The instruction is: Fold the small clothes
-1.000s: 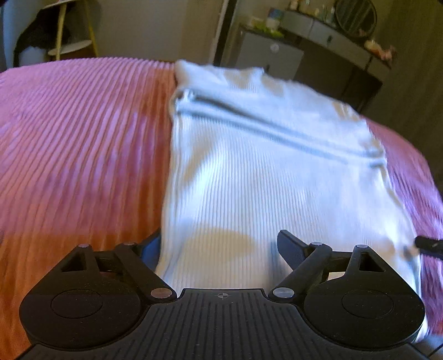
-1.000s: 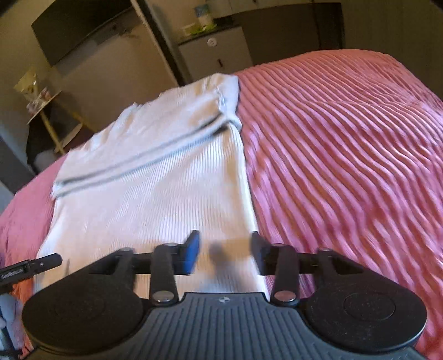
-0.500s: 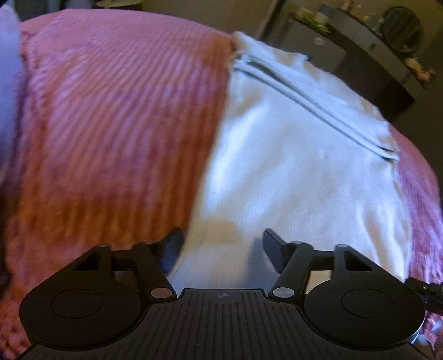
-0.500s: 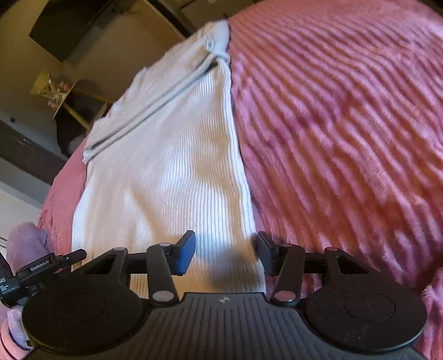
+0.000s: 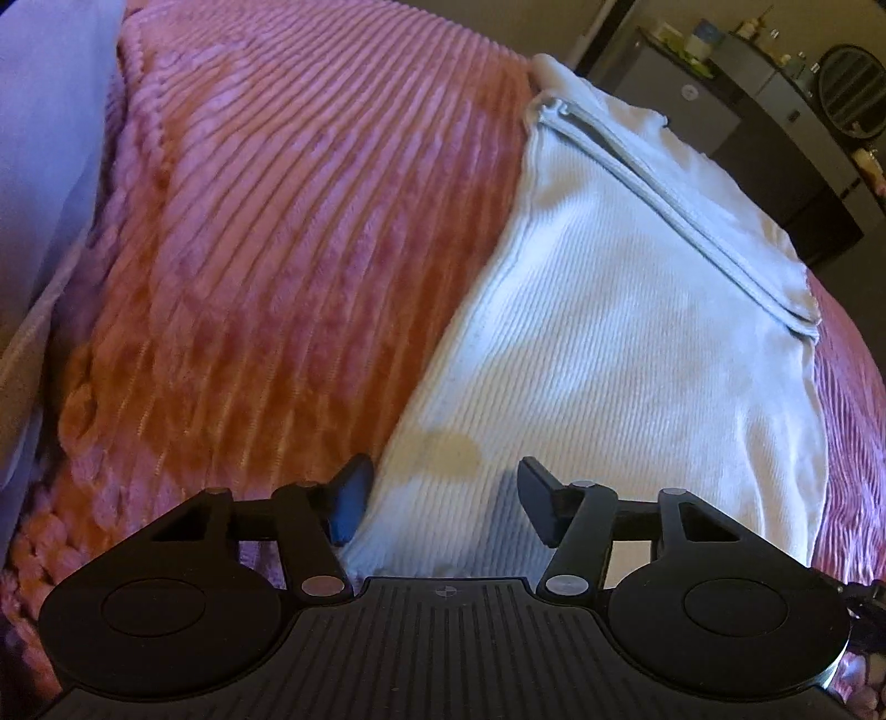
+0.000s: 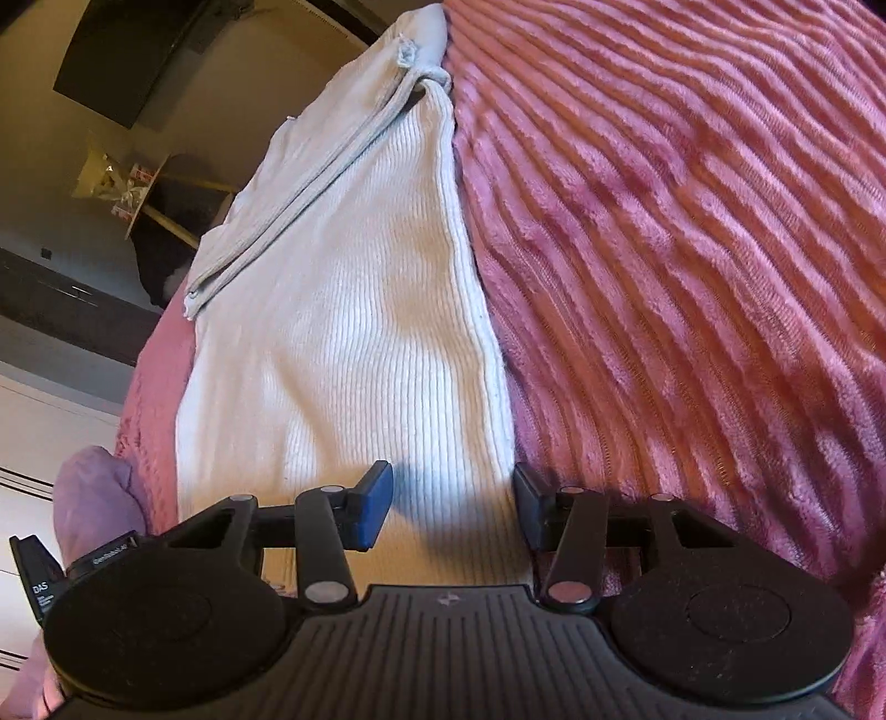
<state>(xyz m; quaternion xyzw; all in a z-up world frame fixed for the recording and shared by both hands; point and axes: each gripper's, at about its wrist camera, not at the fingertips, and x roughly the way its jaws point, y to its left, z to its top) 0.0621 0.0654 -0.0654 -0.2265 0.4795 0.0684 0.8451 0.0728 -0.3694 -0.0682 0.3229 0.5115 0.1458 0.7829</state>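
Note:
A white ribbed knit garment (image 5: pixel 637 332) (image 6: pixel 343 332) lies flat on the pink ribbed bedspread (image 5: pixel 277 221) (image 6: pixel 692 249), folded into a long strip with grey-edged sleeves across its far end. My left gripper (image 5: pixel 443 498) hangs over the near left corner of the hem. Its jaws are closing, with the cloth's edge between them and the pads not pressing it. My right gripper (image 6: pixel 454 498) hangs over the near right corner, its jaws apart around the hem's edge and also free of the cloth.
A pale purple cloth (image 5: pixel 44 138) lies along the bedspread's left side. A dark dresser with bottles (image 5: pixel 747 99) stands beyond the bed. In the right wrist view, a dark screen (image 6: pixel 122 50) and a small side table (image 6: pixel 138 183) stand past the far end.
Both grippers have come nearer to the hem's near corners and have rolled. The left jaws have narrowed a lot, the right jaws slightly. The garment has not moved.

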